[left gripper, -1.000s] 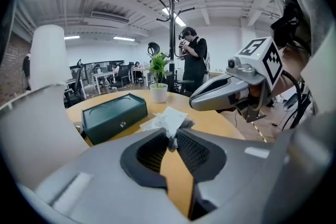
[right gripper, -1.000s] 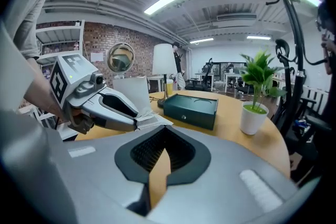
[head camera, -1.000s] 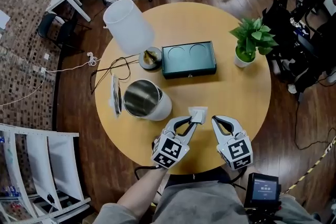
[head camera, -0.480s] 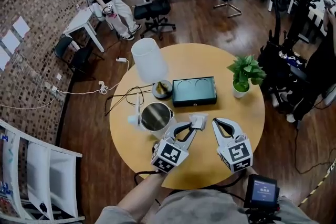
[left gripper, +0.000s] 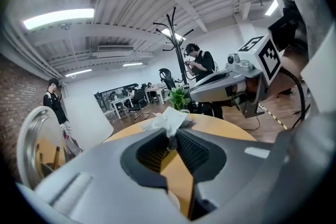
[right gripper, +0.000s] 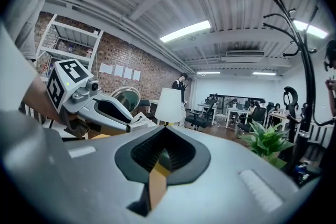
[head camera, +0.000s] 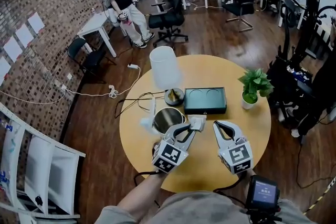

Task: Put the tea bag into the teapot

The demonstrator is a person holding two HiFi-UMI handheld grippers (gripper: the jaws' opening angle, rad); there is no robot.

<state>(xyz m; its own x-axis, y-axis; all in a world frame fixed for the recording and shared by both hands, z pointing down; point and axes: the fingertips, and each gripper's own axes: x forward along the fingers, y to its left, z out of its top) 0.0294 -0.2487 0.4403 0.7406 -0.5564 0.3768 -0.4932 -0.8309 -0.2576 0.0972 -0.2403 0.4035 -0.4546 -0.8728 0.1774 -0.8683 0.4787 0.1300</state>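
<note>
Lifted, left tongs (head camera: 193, 126) grip tea bag (left gripper: 167, 118).

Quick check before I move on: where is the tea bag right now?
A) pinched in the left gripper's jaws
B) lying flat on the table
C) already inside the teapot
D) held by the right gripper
A: the tea bag sticks out from between the tips of the left gripper, beside the open teapot and not in it, while the right gripper has its jaws together on nothing.
</note>
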